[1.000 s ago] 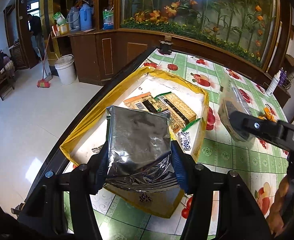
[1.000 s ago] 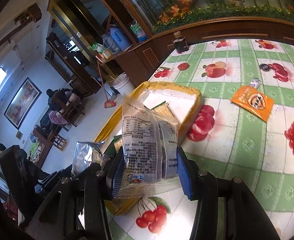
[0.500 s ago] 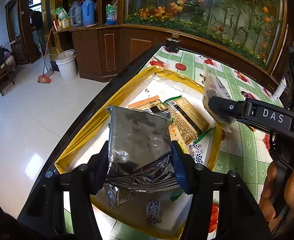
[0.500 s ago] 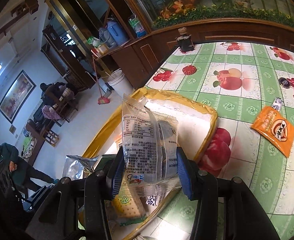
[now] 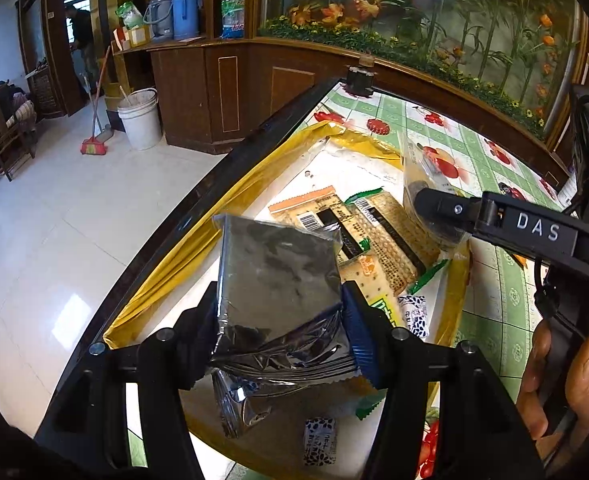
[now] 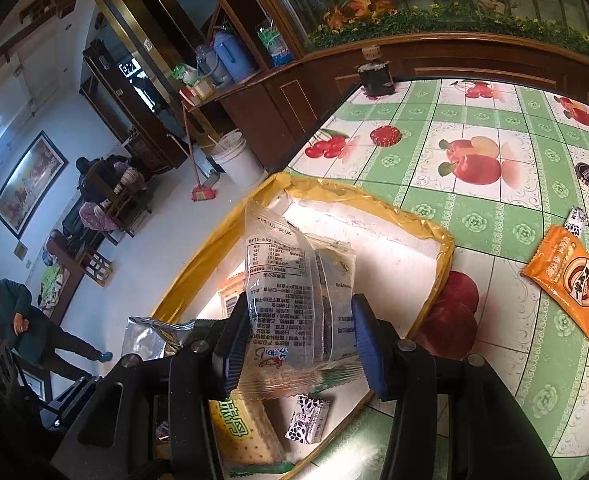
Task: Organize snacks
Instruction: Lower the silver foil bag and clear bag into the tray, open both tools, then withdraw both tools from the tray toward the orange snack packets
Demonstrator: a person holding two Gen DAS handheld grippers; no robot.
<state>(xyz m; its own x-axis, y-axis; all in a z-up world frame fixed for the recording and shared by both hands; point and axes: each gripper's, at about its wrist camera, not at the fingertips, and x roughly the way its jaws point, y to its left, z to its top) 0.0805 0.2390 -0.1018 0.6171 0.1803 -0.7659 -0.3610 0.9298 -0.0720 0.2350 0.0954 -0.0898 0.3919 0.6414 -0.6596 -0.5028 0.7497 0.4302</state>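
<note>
My left gripper [image 5: 280,320] grips a silver foil packet [image 5: 278,268] over the near end of a yellow-rimmed white tray [image 5: 198,232]; its jaws are opening, and the pads still touch the packet's sides. My right gripper [image 6: 298,340] is shut on a clear printed snack packet [image 6: 290,280], held upright over the same tray [image 6: 442,256]. The left wrist view shows the right gripper [image 5: 434,208] with that clear packet [image 5: 418,164] at the tray's right side. Cracker packets [image 5: 378,232] and small wrapped candies [image 5: 412,314] lie in the tray.
An orange snack packet [image 6: 566,280] and a small candy [image 6: 574,218] lie on the green fruit-print tablecloth right of the tray. A dark jar [image 6: 374,76] stands at the table's far corner. The table's black edge [image 5: 198,200] runs along the tray's left; beyond it is floor.
Both grippers have moved forward over the tray with their packets. The right gripper has come in from the right, closer to the left one. More of the tray's contents shows now.
</note>
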